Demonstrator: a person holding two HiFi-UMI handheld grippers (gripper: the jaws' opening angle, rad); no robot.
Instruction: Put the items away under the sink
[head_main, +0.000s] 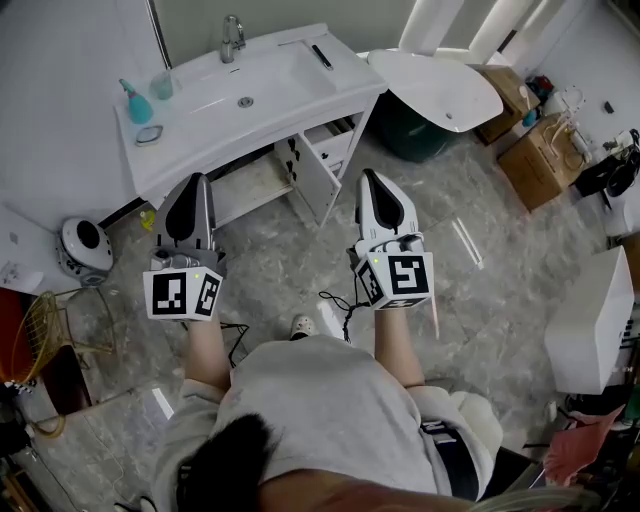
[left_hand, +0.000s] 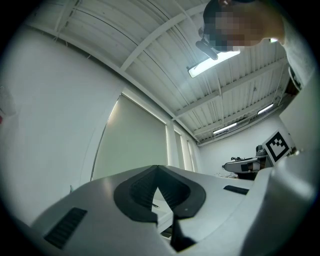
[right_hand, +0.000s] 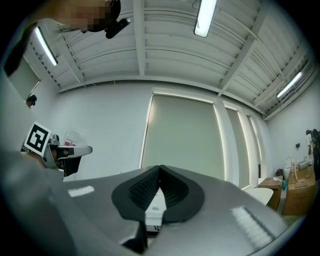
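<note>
Left gripper (left_hand: 157, 170): its jaws are pressed together at the tips, with nothing between them.
Right gripper (right_hand: 160, 169): its jaws are closed tip to tip as well, and it holds nothing.
Cupboard (head_main: 250, 185): it is under the sink, just ahead of the left jaws, and it stands open. The jaws do not touch it.
Cupboard door (head_main: 318, 182): it is swung out and stands between the two pairs of jaws.
Sink (head_main: 210, 130): it is white and sits above the cupboard, past both pairs of jaws.
Blue bottle (head_main: 135, 103): it stands on the sink top, ahead of the left jaws and off to their left.
Clear cup (head_main: 163, 85): it stands just beside the blue bottle.
Black thing (head_main: 322, 56): it lies on the sink top, well ahead of the right jaws.
Tap (head_main: 232, 38): it is at the back of the sink.
Boxes (head_main: 540, 160): they sit on the floor, far to the right of the right jaws.
</note>
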